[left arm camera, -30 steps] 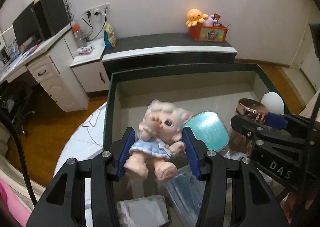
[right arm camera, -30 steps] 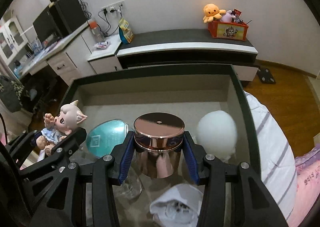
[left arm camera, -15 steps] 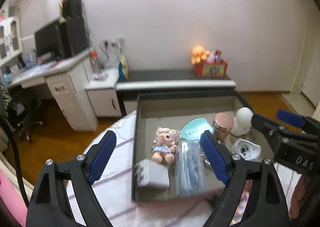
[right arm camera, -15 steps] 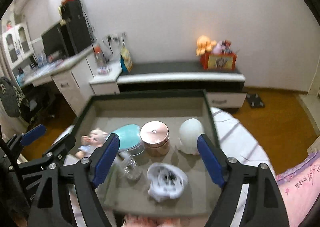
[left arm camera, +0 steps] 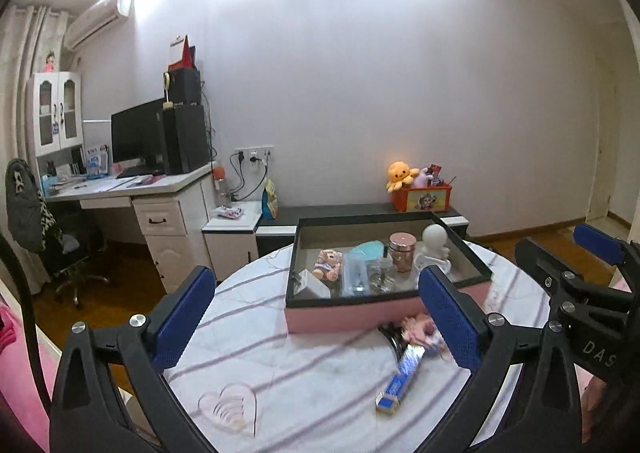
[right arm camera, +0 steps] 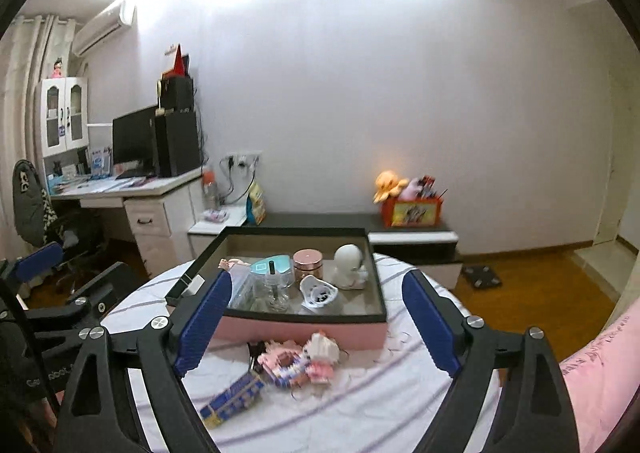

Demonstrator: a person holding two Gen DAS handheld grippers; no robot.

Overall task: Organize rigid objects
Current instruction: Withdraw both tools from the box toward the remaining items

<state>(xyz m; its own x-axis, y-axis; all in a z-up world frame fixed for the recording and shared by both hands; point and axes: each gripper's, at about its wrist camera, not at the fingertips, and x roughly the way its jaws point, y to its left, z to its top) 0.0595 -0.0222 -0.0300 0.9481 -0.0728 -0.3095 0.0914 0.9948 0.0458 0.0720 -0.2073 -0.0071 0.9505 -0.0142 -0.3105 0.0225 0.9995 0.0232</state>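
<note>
Both grippers are up and away from the table right now. The left gripper point(left arm camera: 320, 317) has its fingers spread wide with nothing between them, and it's the same for the right gripper point(right arm camera: 318, 325).

The pink-sided tray point(right arm camera: 304, 327) sits mid-frame in both views and already holds most of the stuff: a little doll point(left arm camera: 329, 264) at the left, a teal lid thing point(right arm camera: 269, 266), a rose-gold jar point(right arm camera: 308, 265), a white figurine point(right arm camera: 349, 264), a small glass bottle point(right arm camera: 275, 291) and a white piece with black marks point(right arm camera: 318, 290).

What's left on the striped tablecloth point(left arm camera: 304, 381) in front of the tray is a pink brick-built figure point(right arm camera: 298, 359), lower centre in the right view, and a blue-and-white box point(right arm camera: 234, 401) just below and left of it.

My guess on handling:
- The brick figure looks light, but it's made of tiny blocks, so it's probably brittle. I'd grip across the chunky middle and squeeze gently, because bits could pop off.
- The box looks like light cardboard, stiff enough to pinch across its narrow sides. It might crush if I clamp hard.
- The jar looks smooth and slippery.

For writing, I can read "DAS" in white on the other gripper's body, lower right of the left view. The print on the blue box is too blurry to read.
</note>
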